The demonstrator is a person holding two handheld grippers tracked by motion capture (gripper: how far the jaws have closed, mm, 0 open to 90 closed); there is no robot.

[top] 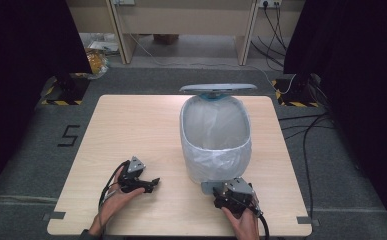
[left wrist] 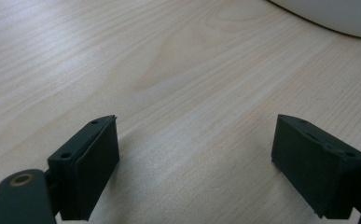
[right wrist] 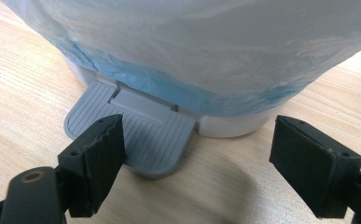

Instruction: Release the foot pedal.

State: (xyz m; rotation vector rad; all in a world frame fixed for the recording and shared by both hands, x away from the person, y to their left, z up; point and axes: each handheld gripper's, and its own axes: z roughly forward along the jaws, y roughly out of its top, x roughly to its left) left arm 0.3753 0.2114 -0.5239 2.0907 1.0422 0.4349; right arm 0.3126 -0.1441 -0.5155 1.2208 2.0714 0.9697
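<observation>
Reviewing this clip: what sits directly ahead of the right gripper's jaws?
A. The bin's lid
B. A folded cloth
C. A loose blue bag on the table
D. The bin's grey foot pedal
D: in the right gripper view, the open right gripper faces the ribbed grey pedal at the bin's base.

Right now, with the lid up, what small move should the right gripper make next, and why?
Probably lift the right gripper slightly off the grey pedal. Its open jaws sit at the pedal, the pedal bin's lid stands raised, and the bag-lined bin looks empty.

Pale matt wood-grain table (top: 131,130), crinkled translucent plastic liner (top: 216,125), ribbed grey plastic pedal (right wrist: 141,135)
</observation>
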